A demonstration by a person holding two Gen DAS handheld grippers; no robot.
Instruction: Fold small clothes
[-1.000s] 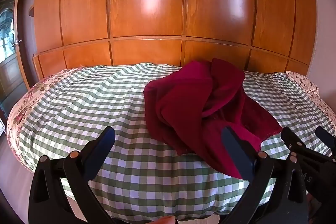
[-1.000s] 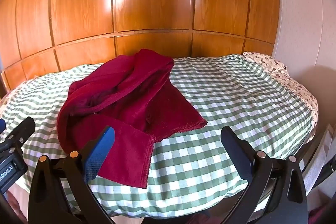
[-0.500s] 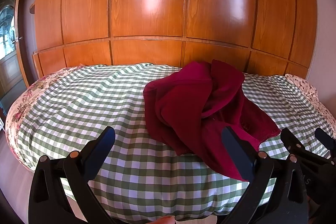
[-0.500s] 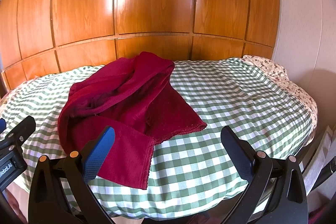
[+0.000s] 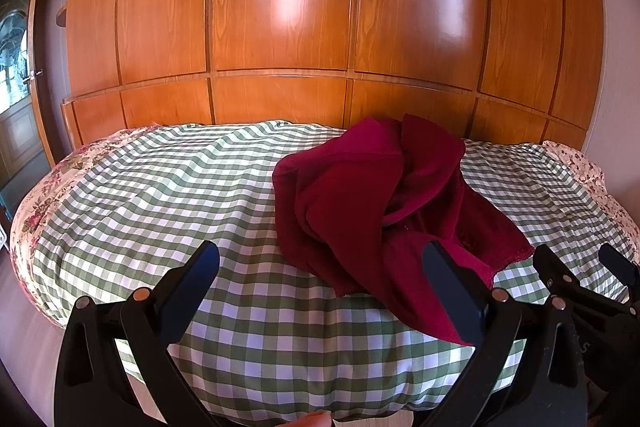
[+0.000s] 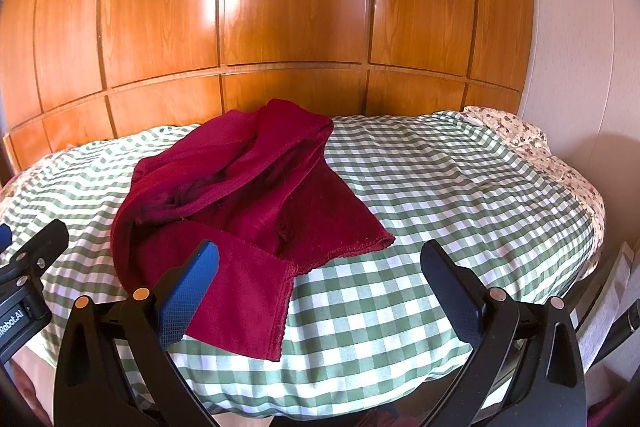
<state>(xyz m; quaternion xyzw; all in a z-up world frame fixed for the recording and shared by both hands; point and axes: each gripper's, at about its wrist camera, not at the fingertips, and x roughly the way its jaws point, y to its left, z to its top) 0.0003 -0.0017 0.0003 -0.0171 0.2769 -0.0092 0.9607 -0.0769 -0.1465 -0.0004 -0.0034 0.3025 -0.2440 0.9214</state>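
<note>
Change: honestly barely anything in the last second, both views just crept a touch closer to the bed [image 5: 160, 187]. The garment lay in the same heap, so I'd say folding hadn't started yet and this was only the approach.

Left hand-held gripper [image 5: 320, 267]: jaws spread wide, nothing between them. It hung over the near edge of the bed, above bare green-check cover [image 5: 260, 327].

Maroon garment [image 5: 380, 207]: rumpled heap on the bed, a bit right of centre in the left view. It sat ahead and to the right of the left hand-held gripper, and its near flap ran behind that one's right finger [image 5: 452, 291]. I couldn't tell if they touched.

Right hand-held gripper [image 6: 320, 267]: also wide open and empty. From here the maroon garment [image 6: 248, 195] was ahead and to the left, with its near hem passing behind the left finger [image 6: 188, 291]. Looked apart to me, not gripped.

Far side: wooden panelled wardrobe [image 6: 296, 7] behind the bed, floral sheet [image 6: 532, 139] peeking out at the right edge.

Next, my guess: each one grabs a corner and spreads it flat first.
</note>
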